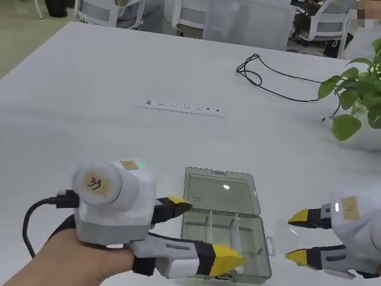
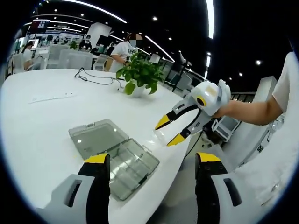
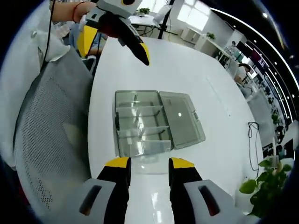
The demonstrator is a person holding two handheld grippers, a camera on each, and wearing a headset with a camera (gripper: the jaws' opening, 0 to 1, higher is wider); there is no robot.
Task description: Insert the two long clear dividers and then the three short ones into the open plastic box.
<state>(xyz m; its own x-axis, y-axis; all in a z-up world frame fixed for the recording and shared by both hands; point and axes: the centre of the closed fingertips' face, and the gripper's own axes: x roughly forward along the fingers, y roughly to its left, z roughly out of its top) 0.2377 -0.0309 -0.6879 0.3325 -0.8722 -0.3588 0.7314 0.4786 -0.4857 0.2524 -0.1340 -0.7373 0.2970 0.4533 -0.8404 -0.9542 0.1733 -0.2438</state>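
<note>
White table (image 1: 119, 71) — open plastic box (image 1: 253, 223) near front edge, some dividers already standing inside. Left gripper (image 2: 153, 158) spread, empty, above box. Right gripper (image 1: 293, 238) spread, empty, beside it, facing what looks like loose clear divider (image 3: 147, 163). Risk — thin flat piece slips from jaws; nudged box skids off edge.
</note>
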